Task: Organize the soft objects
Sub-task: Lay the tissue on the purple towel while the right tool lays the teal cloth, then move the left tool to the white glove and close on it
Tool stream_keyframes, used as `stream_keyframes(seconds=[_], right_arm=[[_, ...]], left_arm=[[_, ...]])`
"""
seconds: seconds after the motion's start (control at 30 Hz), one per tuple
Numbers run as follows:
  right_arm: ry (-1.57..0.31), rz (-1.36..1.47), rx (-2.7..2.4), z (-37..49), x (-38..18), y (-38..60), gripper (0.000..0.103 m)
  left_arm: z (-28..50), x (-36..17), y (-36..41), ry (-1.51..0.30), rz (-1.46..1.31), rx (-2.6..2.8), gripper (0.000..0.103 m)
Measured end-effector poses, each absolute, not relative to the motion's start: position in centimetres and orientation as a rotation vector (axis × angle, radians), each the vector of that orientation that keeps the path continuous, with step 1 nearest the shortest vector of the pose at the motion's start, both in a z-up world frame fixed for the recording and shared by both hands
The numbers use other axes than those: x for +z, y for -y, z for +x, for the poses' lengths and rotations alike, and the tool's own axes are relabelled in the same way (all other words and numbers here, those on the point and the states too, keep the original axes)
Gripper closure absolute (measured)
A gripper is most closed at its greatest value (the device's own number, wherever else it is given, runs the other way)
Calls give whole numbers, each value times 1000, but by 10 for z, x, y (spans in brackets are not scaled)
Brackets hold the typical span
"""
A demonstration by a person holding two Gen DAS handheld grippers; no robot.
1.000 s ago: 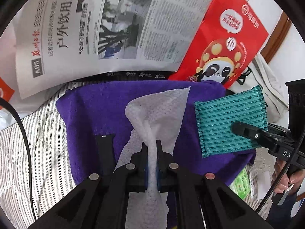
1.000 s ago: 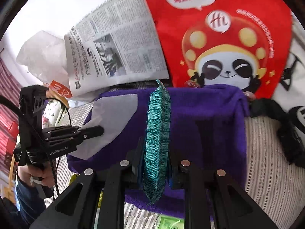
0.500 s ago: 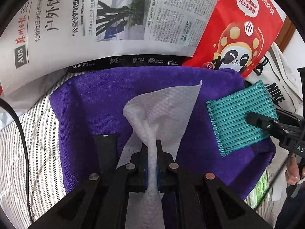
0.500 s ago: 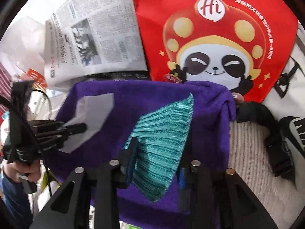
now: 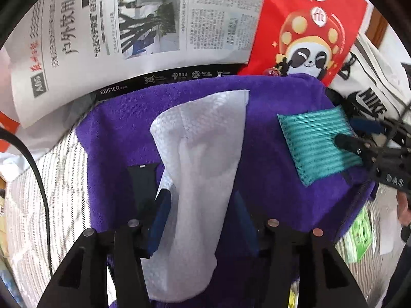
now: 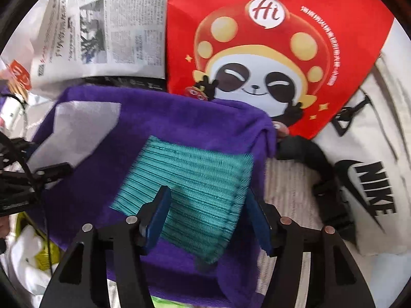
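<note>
A soft purple towel [image 5: 123,141] lies spread flat on a striped grey and white cloth [image 5: 23,205]. Two soft things lie on top of it.

The left gripper [image 5: 200,205] points down at a thin white bumpy paper cloth [image 5: 203,154]. Its jaws have just been opening. Now they stand partly apart, and the white cloth lies loose between the blue pads [image 5: 161,213], which do not press it. The cloth runs from the jaws up toward 12 o'clock, over the middle of the towel.

The right gripper [image 6: 208,213] points down at a flat square teal woven pad [image 6: 195,179]. Its jaws have just been opening too. They stand apart on each side of the near edge of the pad and do not squeeze it. The pad lies flat on the towel, near the towel's edge at 3 o'clock.

In the left view the teal pad is at 3 o'clock from the white cloth, and the two are apart.

Past the towel at 12 o'clock lie a big printed newspaper [image 5: 143,25] and a red bag with a cartoon panda [image 6: 269,51]. A white bag with black letters [image 6: 372,179] sits at 3 o'clock
</note>
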State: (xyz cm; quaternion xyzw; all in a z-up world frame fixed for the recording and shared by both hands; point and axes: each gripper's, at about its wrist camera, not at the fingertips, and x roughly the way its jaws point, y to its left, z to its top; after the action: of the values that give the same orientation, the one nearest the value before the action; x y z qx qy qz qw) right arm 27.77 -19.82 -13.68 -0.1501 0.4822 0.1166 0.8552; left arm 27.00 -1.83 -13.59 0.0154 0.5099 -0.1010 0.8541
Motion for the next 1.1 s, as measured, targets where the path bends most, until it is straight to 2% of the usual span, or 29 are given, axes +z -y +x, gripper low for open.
stream_keyframes(seconds=[0.1, 0.77, 1.1], right_arm=[[-1008, -358, 191, 274, -137, 199, 43], [-959, -76, 281, 158, -82, 223, 43], [-958, -45, 218, 109, -81, 228, 46]], left_arm=[[263, -132, 19, -1076, 20, -216, 47], [156, -88, -3, -1021, 9, -234, 47], [107, -96, 25, -994, 33, -318, 47]])
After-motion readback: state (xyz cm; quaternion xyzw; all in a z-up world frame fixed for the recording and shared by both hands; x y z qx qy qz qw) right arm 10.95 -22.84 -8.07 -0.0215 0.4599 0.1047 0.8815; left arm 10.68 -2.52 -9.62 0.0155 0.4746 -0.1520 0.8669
